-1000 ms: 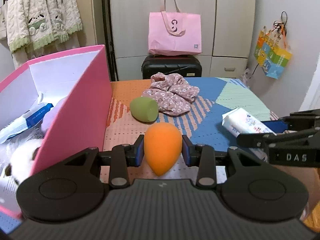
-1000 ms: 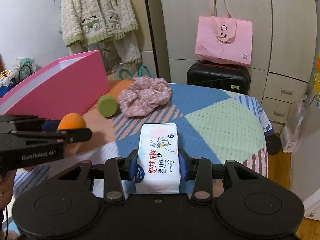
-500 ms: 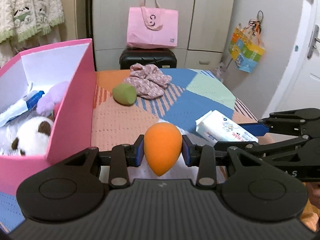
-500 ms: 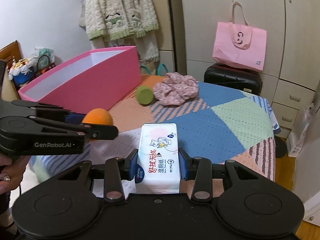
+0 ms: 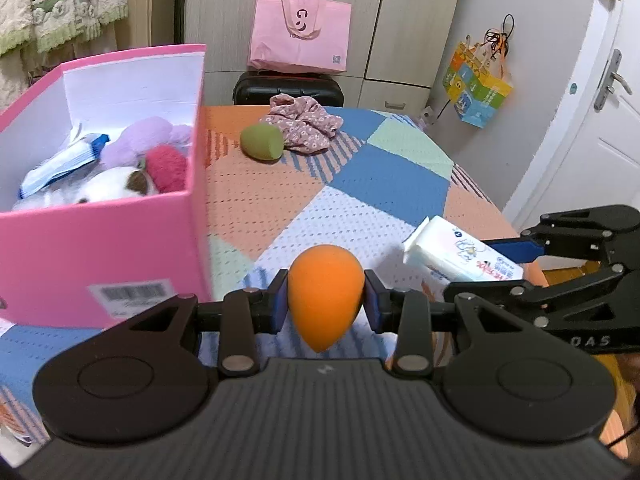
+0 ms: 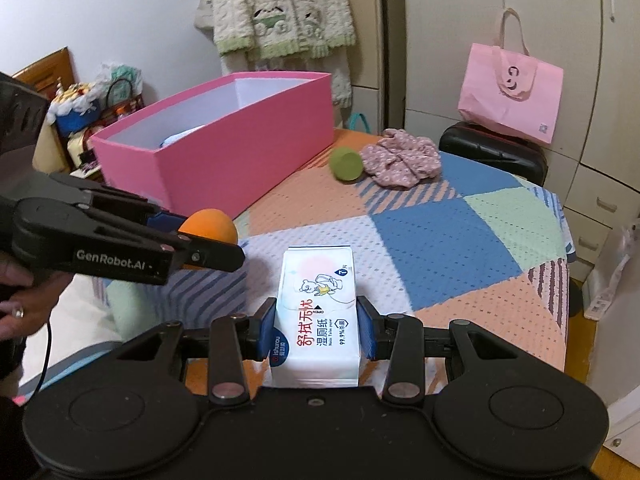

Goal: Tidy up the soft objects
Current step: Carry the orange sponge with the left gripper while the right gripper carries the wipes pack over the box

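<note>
My left gripper [image 5: 325, 307] is shut on an orange egg-shaped sponge [image 5: 325, 307], held above the table's near end, just right of the pink box [image 5: 100, 256]. My right gripper [image 6: 316, 330] is shut on a white pack of wet wipes [image 6: 318, 312]; the same pack [image 5: 452, 254] shows at the right in the left wrist view. The box holds plush toys [image 5: 152, 160] and a blue-white packet [image 5: 60, 164]. A green sponge [image 5: 262, 145] and a floral cloth [image 5: 304, 124] lie on the far part of the quilted table [image 5: 360, 184].
A pink tote bag [image 5: 299, 38] sits on a black case [image 5: 288, 88] behind the table. A knitted cardigan [image 6: 280, 12] hangs on the wall. A colourful bag [image 5: 478, 88] hangs by a white door at the right. A person's hand [image 6: 16, 304] grips the left tool.
Both grippers have drawn back from the far end toward the table's near end, each keeping its load. The inside of the pink box has come into the left wrist view.
</note>
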`<state>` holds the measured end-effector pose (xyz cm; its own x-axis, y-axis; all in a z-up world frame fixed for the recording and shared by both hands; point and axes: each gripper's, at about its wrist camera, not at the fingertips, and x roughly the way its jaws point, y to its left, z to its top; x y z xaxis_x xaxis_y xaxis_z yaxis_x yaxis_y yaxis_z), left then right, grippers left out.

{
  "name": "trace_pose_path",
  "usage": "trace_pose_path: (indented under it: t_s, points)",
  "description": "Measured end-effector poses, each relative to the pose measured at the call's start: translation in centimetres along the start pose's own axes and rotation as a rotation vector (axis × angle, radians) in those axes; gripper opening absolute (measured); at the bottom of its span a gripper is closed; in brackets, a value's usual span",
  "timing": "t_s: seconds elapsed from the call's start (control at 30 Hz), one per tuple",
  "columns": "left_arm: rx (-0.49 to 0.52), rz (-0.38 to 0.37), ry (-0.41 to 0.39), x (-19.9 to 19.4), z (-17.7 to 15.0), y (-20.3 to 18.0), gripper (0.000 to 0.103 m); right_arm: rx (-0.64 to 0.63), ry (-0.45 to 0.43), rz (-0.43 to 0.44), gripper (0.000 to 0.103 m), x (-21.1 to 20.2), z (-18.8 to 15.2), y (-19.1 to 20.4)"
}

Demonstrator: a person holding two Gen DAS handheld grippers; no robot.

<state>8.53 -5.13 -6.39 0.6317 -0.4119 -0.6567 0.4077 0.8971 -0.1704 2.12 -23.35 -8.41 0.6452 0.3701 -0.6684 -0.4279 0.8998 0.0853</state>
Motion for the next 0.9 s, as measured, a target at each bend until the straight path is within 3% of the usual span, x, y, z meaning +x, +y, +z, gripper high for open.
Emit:
trace_pose_path:
  t_s: [0.27,0.47,0.77,0.9]
  points:
    - [0.067,0.009,0.006,-4.2,-1.0,1.5,0.037,-0.019,0.040,0.087,0.046,-1.3,0.4,2.9]
    - [0.062,-0.076,0.042,-7.4,-1.0,3.6,0.037,-0.064,0.062,0.171,0.046,-2.2,1.6,5.4]
    - [0.081,-0.056,-0.060,-11.2,1.4,6.3,0.037,-0.164,0.004,0.213,0.046,-2.2,5.6,9.2]
    - [0.041,-0.064,-0.103,-11.7,2.6,8.4,0.037,-0.209,-0.075,0.170,0.046,-1.8,7.6,10.7]
